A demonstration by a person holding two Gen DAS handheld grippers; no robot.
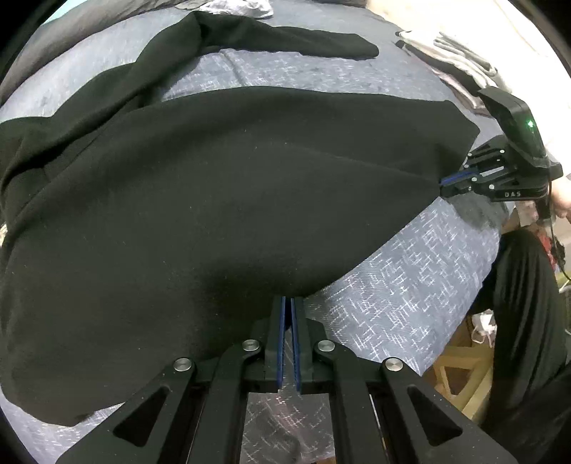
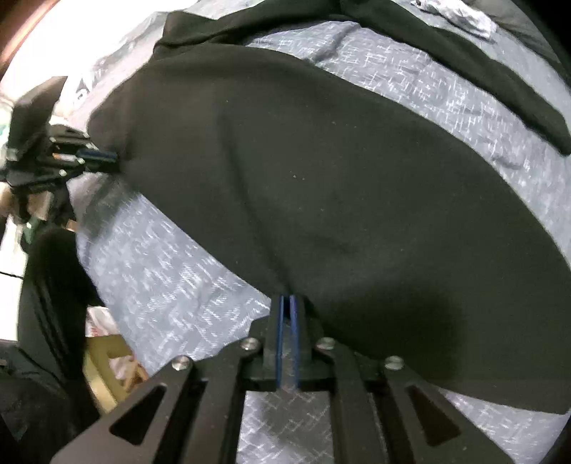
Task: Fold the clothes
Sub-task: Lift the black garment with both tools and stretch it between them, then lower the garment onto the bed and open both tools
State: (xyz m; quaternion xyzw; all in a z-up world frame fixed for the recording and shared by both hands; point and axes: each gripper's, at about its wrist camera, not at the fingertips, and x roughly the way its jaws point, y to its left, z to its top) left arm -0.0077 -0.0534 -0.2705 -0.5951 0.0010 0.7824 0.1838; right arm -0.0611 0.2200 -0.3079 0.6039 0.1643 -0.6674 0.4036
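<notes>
- A black garment (image 1: 221,200) lies spread over a bed cover (image 1: 403,296) of blue-grey cloth with a white crosshatch print; the garment takes up most of both views.
- The left gripper (image 1: 288,299) points steeply down at the near hem of the garment. Its jaws are pressed together on the hem, the blue pads almost meeting, with the cloth's edge pinched at the tips.
- The right gripper (image 2: 288,298) also points steeply down, and its jaws are likewise pinching the same near edge of the garment, further along it.
- In the left wrist view the right gripper (image 1: 444,182) appears at the right, its tips buried in a corner of the black cloth, which is drawn to a point there.
- In the right wrist view the left gripper (image 2: 113,155) appears at the left, blurred, its blue pads touching the garment's edge.
- A long black sleeve (image 1: 285,37) stretches across the far part of the bed cover, apart from the main body of the garment by a strip of bare cover.
- A crumpled pale grey cloth (image 1: 246,8) lies at the far edge of the bed.
- Some folded light-coloured clothes (image 1: 460,59) sit at the far right of the bed.
- Beyond the near edge of the bed stands a pale wooden frame (image 1: 460,374), partly hidden by dark fabric.
</notes>
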